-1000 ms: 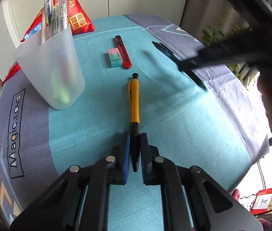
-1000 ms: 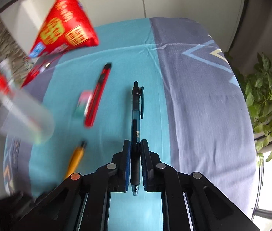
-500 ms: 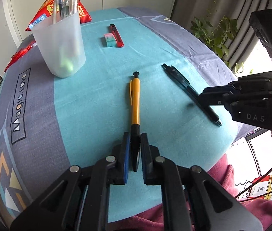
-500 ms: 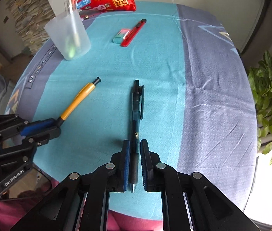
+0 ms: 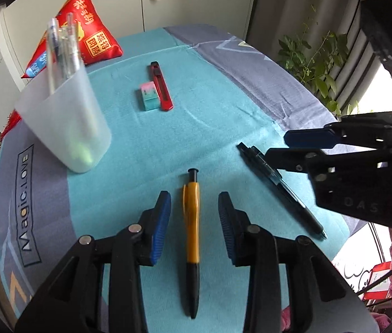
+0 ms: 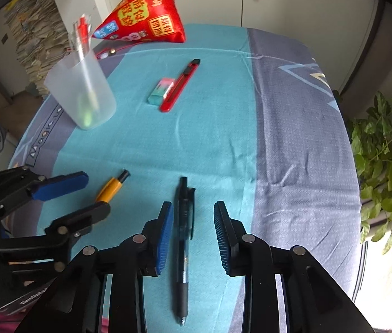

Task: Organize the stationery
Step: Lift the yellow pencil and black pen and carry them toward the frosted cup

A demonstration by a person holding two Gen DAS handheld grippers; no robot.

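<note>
An orange pen (image 5: pixel 191 222) lies on the teal cloth between the fingers of my open left gripper (image 5: pixel 194 202); it also shows in the right wrist view (image 6: pixel 111 186). A dark blue pen (image 6: pixel 183 238) lies between the fingers of my open right gripper (image 6: pixel 193 213); it also shows in the left wrist view (image 5: pixel 279 186). Neither gripper holds anything. A frosted plastic cup (image 5: pixel 65 122) holding several pens stands at the far left and shows in the right wrist view too (image 6: pixel 81 97). A pink-green eraser (image 5: pixel 148 99) lies beside a red utility knife (image 5: pixel 161 90).
A red pouch (image 6: pixel 146 14) lies at the table's far edge. The round table (image 6: pixel 301 138) carries a teal and grey cloth. A leafy plant (image 6: pixel 381 149) stands beyond the right edge. Stacked papers (image 6: pixel 38 38) stand beyond the far left.
Both grippers have opened and let go of their pens, which now lie on the cloth between the fingers. Both grippers sit lower and closer to the table.
</note>
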